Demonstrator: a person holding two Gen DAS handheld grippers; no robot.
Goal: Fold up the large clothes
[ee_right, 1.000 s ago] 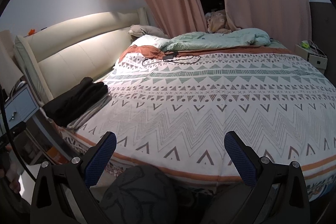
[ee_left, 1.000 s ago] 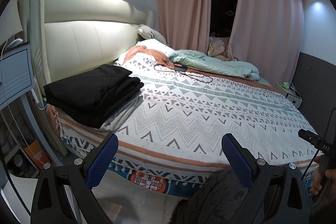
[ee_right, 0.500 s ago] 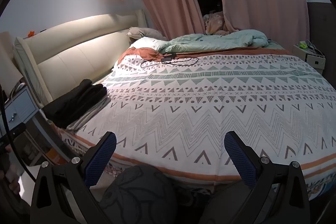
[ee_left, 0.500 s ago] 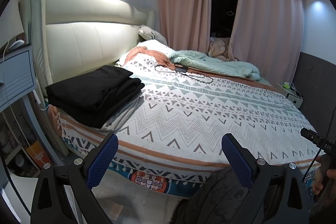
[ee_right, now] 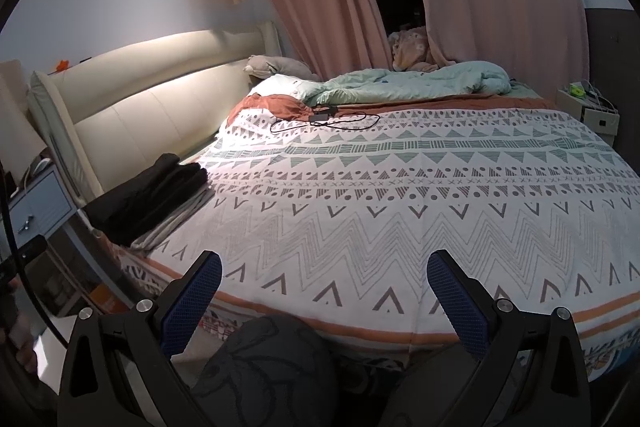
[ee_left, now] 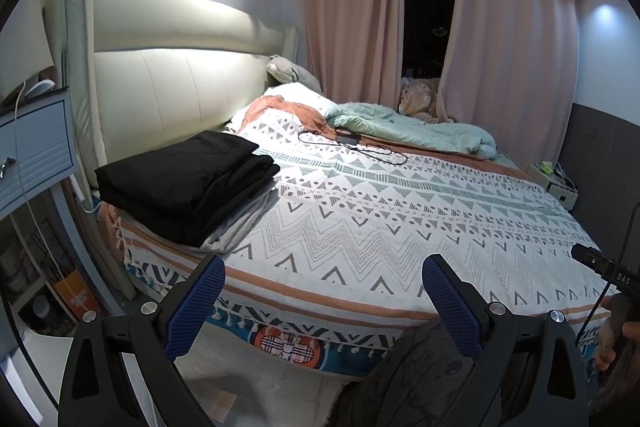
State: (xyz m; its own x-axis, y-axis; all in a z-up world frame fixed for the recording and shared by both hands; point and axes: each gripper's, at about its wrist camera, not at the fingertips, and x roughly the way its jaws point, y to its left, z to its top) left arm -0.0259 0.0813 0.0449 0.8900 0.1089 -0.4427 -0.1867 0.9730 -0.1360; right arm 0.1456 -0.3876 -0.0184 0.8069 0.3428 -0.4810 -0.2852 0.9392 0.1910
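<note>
A stack of folded black clothes [ee_left: 188, 183] on top of a folded grey garment [ee_left: 240, 223] lies at the near left corner of the bed. It also shows in the right wrist view [ee_right: 148, 195]. My left gripper [ee_left: 324, 291] is open and empty, held off the bed's near edge. My right gripper [ee_right: 324, 291] is open and empty, also off the near edge. The patterned bedspread [ee_right: 400, 211] is flat in front of both.
A black charger and cable [ee_left: 352, 143] lie far on the bed. A mint duvet [ee_left: 416, 131] and an orange cloth [ee_left: 288, 111] are bunched at the far side. A blue nightstand [ee_left: 32, 151] stands at left, a small white table [ee_right: 592, 111] far right. Dark patterned fabric [ee_right: 264, 371] is below the grippers.
Both views have shifted slightly: the left gripper turned a little left and the right gripper rose slightly. Both stay open and empty. Nothing on the bed has moved.
</note>
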